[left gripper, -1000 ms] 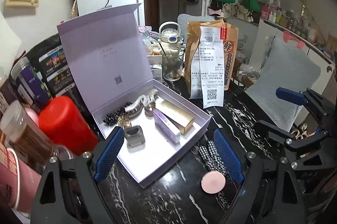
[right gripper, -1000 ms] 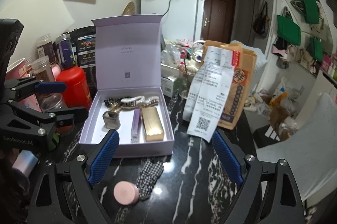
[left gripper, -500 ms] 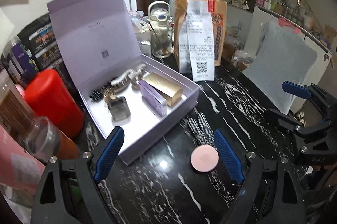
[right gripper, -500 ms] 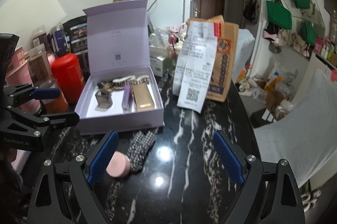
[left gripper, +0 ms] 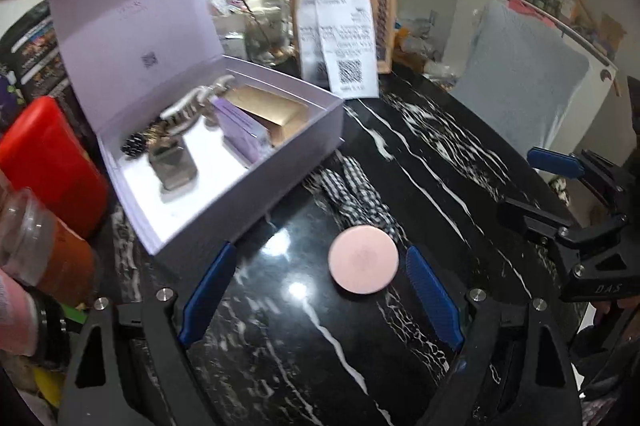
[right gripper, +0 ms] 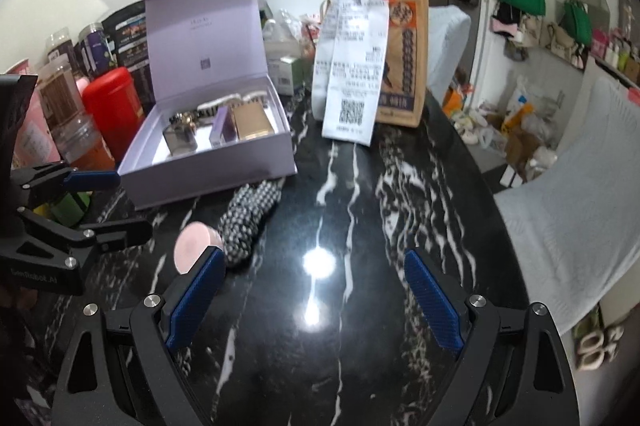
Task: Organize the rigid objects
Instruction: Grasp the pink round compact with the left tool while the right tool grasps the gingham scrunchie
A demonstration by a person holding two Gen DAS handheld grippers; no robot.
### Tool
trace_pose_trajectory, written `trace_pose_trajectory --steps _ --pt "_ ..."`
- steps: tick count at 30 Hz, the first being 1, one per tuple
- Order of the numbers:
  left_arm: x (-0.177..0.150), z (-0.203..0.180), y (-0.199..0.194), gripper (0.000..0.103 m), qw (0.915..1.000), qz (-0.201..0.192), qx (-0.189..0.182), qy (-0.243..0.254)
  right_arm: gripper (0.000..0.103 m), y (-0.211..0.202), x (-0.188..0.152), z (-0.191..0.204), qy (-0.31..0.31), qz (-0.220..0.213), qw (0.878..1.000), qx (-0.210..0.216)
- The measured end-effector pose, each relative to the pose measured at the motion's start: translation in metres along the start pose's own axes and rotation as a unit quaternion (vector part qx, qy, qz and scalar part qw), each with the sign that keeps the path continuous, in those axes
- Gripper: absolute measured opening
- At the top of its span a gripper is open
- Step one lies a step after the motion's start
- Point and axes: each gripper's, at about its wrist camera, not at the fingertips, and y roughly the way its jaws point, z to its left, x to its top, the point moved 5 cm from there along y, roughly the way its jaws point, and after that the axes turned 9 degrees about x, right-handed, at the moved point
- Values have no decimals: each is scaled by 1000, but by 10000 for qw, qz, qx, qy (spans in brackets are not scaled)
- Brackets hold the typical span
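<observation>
- Lilac gift box (left gripper: 280, 162), lid up, on black marble table (left gripper: 420, 154); inside: gold case (left gripper: 276, 110), purple carton (left gripper: 240, 130), hair claw (left gripper: 192, 106), metal lighter (left gripper: 174, 168), dark beads (left gripper: 134, 144).
- Pink round compact (left gripper: 363, 260) on the table outside the box, touching checked scrunchie (left gripper: 356, 186), between fingers of left gripper (left gripper: 320, 298), spread wide, gripping nothing.
- Right gripper (right gripper: 316, 302) likewise spread, empty.
- Receipt (right gripper: 352, 66) with QR code on brown paper bag (right gripper: 404, 38); print unreadable.
</observation>
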Motion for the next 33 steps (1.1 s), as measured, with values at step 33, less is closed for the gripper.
trace_pose_trajectory --steps 33 --pt "-17 -20 59 50 9965 542 -607 168 92 56 -11 -9 380 625 9969 284"
